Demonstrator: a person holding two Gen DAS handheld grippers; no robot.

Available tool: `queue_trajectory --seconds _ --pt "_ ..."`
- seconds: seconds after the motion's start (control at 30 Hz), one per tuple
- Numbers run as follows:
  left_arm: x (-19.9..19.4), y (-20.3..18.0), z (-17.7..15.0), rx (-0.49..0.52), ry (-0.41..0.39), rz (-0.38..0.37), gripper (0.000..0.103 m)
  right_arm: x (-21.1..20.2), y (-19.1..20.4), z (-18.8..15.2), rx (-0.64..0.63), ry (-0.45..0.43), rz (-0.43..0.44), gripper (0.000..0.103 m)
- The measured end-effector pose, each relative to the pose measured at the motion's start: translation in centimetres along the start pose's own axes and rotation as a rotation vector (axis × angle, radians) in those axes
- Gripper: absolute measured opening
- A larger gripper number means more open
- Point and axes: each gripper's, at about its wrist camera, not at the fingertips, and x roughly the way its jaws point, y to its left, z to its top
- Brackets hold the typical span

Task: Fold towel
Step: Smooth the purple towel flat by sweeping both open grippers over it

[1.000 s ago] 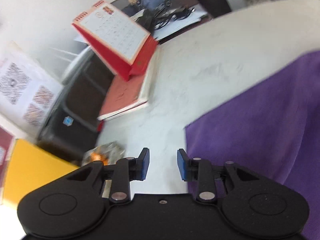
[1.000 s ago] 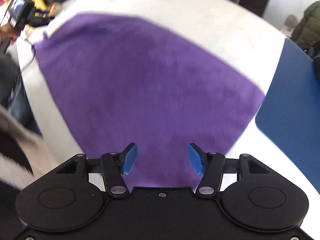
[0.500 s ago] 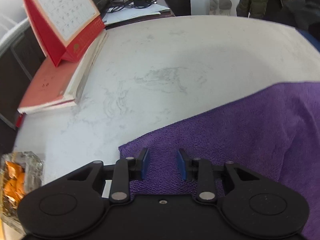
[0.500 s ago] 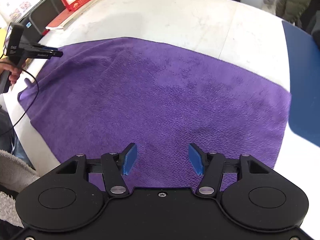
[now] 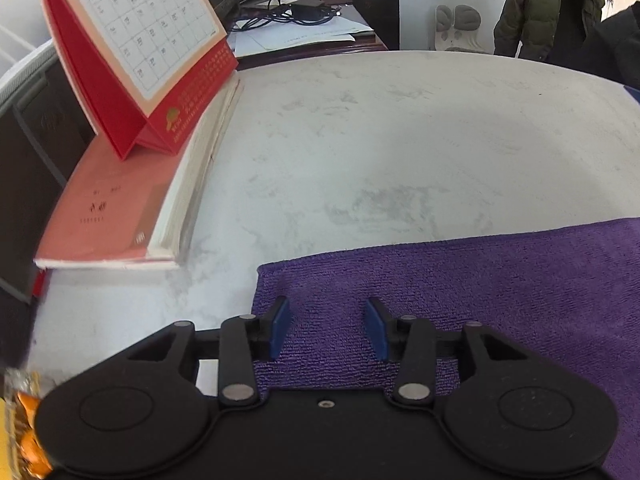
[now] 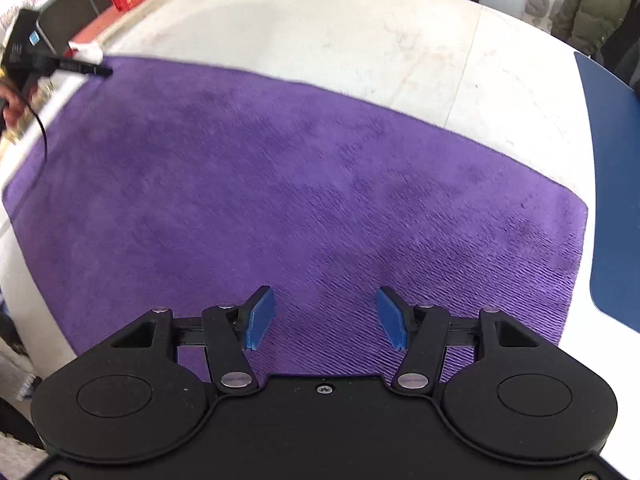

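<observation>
**Purple towel flat, both sets of fingers released above it**

Where the purple towel (image 6: 304,184) lies, it is spread flat on the pale desk (image 5: 400,140), with one of its corners showing just left of the left gripper (image 5: 327,326) in the left wrist view. That gripper's blue fingers (image 5: 279,326) stand apart over the corner; they have just been opening, and only the flat cloth shows in the gap, unpinched. Whether the fingers touch the cloth cannot be told.

From the right wrist view the right gripper (image 6: 326,318) hangs over the towel's near edge, toward its right-hand side, its fingers (image 6: 262,318) released and spread wide, nothing clamped between them. At the towel's far left corner the left gripper (image 6: 60,64) shows small and dark in a hand (image 6: 10,100).

Beyond the towel, a red desk calendar (image 5: 132,40) stands on a pink-covered book (image 5: 112,216) at the desk's left edge. A blue board (image 6: 616,200) lies just right of the towel. Behind the desk, papers and cables (image 5: 292,20) lie on a dark table, and an olive padded jacket (image 5: 548,8) shows at the back right.
</observation>
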Motion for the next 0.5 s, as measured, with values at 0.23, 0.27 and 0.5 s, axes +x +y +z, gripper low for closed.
queue_trajectory --seconds 0.23,0.27,0.5 --pt "0.8 0.0 1.3 -0.033 -0.003 0.047 0.044 0.0 0.0 -0.3 -0.01 -0.007 0.005 0.06" --pt "0.7 0.1 1.5 -0.045 -0.007 0.058 0.043 -0.1 -0.1 -0.5 -0.015 -0.007 0.007 0.063" --pt "-5.1 2.6 1.0 -0.14 -0.072 0.126 0.041 -0.3 0.3 -1.3 -0.043 -0.012 0.007 0.068"
